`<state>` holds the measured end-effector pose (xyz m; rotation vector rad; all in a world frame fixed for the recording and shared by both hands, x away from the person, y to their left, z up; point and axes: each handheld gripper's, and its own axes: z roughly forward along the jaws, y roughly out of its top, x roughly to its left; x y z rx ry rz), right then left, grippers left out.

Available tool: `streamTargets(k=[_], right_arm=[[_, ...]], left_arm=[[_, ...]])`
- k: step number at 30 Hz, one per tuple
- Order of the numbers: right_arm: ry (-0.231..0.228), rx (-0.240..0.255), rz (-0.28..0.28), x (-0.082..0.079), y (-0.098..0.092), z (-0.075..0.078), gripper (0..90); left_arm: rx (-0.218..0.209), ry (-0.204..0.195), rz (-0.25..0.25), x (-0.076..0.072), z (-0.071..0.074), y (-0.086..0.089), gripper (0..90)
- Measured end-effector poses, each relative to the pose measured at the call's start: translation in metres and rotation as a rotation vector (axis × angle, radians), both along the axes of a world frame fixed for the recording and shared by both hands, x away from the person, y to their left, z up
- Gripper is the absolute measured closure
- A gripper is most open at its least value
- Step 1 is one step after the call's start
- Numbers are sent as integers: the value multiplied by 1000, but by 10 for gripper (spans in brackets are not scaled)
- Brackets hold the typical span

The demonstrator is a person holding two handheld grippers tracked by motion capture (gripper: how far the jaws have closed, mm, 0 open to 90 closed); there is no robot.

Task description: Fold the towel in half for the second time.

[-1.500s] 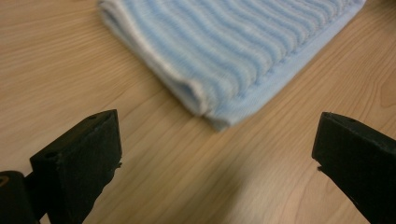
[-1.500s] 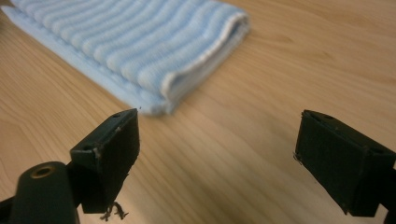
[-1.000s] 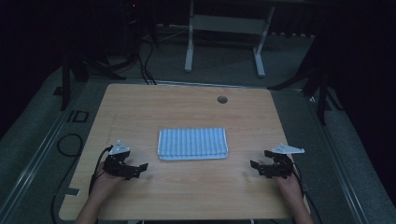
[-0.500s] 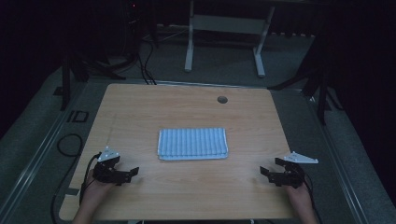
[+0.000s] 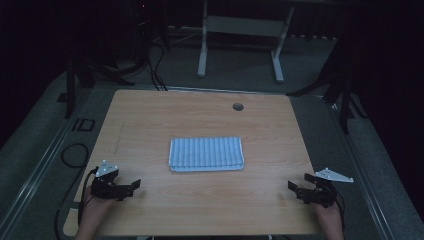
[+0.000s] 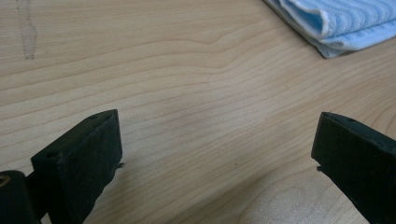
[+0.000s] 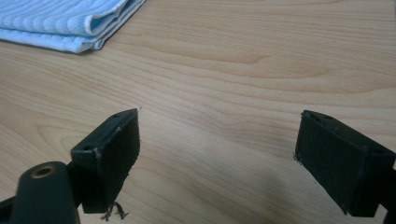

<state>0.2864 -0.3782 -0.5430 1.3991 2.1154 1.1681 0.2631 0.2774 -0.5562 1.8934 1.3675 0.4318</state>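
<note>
The folded blue towel (image 5: 206, 154) is probably lying soft and light on the desk (image 5: 150, 115); a corner is best pinched. Both grippers' fingers are being held wide, empty.

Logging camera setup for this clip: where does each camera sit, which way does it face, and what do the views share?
High view: above the person's side, facing forward and down on the table; forearms, left hand-held gripper, right hand-held gripper.
Left gripper view: rides the left hand-held gripper, low over the wood; its black jaws stand apart.
Right gripper view: rides the right hand-held gripper, same angle; jaws apart.
All three share the folded blue towel.
</note>
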Motion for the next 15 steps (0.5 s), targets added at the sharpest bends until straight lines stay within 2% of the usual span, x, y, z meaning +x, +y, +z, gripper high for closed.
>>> streamTargets(k=[4, 6, 9, 15], right_arm=[[1, -2, -1, 0, -1, -1, 135], [-1, 1, -2, 1, -2, -1, 135], [-2, 26, 5, 1, -4, 0, 136], [-1, 15, 4, 1, -3, -1, 137]], left_arm=[[2, 3, 0, -1, -2, 0, 18], [4, -10, 5, -2, -1, 0, 18], [-1, -20, 16, -2, -1, -1, 18], [-3, -20, 13, -3, -1, 0, 18]])
